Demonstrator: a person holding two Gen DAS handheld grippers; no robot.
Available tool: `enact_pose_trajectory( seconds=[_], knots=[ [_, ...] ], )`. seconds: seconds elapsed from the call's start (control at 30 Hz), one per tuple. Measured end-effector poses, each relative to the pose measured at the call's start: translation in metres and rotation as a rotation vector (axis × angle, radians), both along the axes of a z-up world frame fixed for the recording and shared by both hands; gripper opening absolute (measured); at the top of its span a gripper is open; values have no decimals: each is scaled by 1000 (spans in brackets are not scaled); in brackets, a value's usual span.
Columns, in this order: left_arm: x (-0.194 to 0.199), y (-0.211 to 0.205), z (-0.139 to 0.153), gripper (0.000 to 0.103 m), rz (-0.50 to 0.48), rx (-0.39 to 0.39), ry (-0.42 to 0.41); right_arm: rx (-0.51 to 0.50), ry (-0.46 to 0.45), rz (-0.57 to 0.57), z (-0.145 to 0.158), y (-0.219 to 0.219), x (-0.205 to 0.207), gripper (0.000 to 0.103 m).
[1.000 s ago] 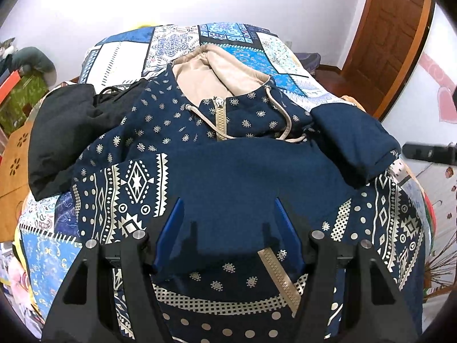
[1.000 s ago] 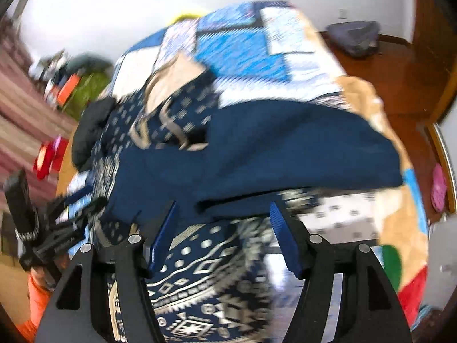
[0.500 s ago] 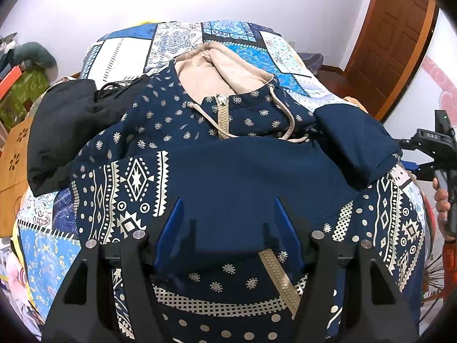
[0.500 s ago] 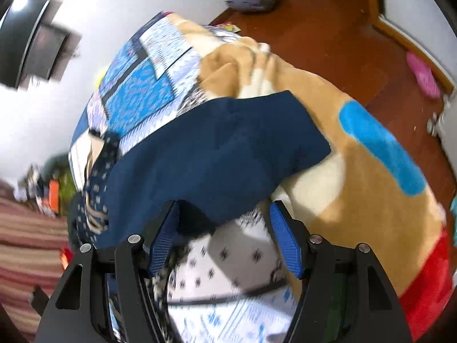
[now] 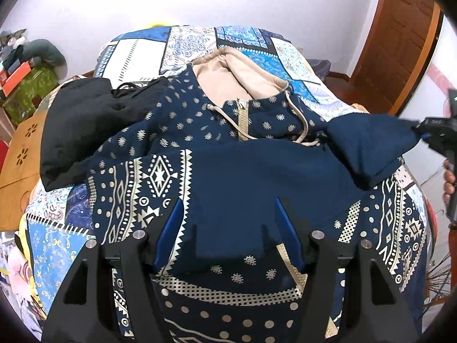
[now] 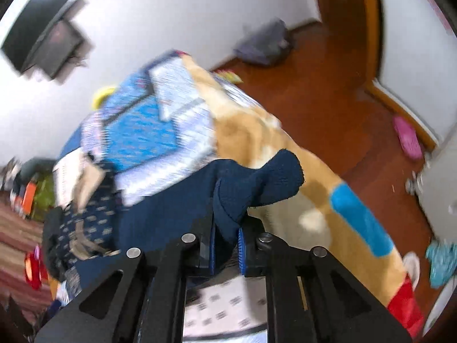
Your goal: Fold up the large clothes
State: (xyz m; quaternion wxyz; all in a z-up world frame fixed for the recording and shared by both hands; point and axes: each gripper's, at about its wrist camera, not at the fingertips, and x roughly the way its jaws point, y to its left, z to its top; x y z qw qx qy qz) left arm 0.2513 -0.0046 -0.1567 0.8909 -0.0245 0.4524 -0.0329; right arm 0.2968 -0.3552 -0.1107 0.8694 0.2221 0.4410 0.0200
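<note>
At the far left a black garment [image 5: 82, 125] lies in a soft, matte heap on the patchwork quilt [image 5: 137, 54], its edge touching the shoulder of the navy hoodie [image 5: 177, 131]. The hoodie is spread face up across the bed: dark knit with cream geometric bands, a beige-lined hood [image 5: 225, 74], cream drawcords and a zip. One plain navy sleeve [image 5: 257, 171] is folded across the chest.

Your left gripper [image 5: 227, 228] hovers over that sleeve, blue pads standing wide with nothing pinched between them.

To the right, the second sleeve's cuff [image 5: 374, 143] is lifted off the bed. Your right gripper [image 6: 225, 245] has it: pads drawn narrow, clamping a bunched fold of fuzzy navy knit [image 6: 257, 183] that stands up past the fingertips.

Beyond it are the tan blanket [image 6: 248, 131], the wooden floor [image 6: 328, 100] and a pink slipper [image 6: 407, 137]. The right wrist view is motion-blurred; hoodie pattern there is hard to read.
</note>
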Motion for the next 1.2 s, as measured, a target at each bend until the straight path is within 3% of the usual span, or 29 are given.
enact_pose_trajectory(
  seconds=[0.23, 0.37, 0.5, 0.6, 0.77, 0.87, 0.9, 0.97, 1.03, 1.2],
  knots=[
    [-13, 22, 22, 64, 36, -38, -58, -25, -161, 288, 88, 92, -24, 10],
    [-22, 44, 39, 64, 71, -65, -99, 13, -179, 441, 102, 154, -31, 10],
    [-39, 75, 54, 64, 121, -92, -138, 29, -100, 556, 73, 223, -31, 10],
    [-51, 98, 58, 64, 154, -104, -140, 50, 11, 629, 29, 268, -28, 10],
    [-67, 122, 44, 64, 189, -78, -94, -41, 165, 730, -38, 325, -40, 12],
    [-73, 128, 28, 64, 195, -69, -50, -95, 271, 760, -64, 341, -43, 15],
    [-74, 129, 23, 64, 196, -70, -36, -115, 307, 780, -69, 344, -45, 18],
    [-74, 127, 14, 64, 192, -76, -12, -98, 369, 874, -78, 348, -51, 36],
    [-72, 121, 6, 64, 181, -84, 8, -79, 364, 925, -73, 344, -56, 59],
    [-60, 92, -6, 64, 119, -88, 43, -136, 293, 938, -48, 309, -72, 63]
  ],
)
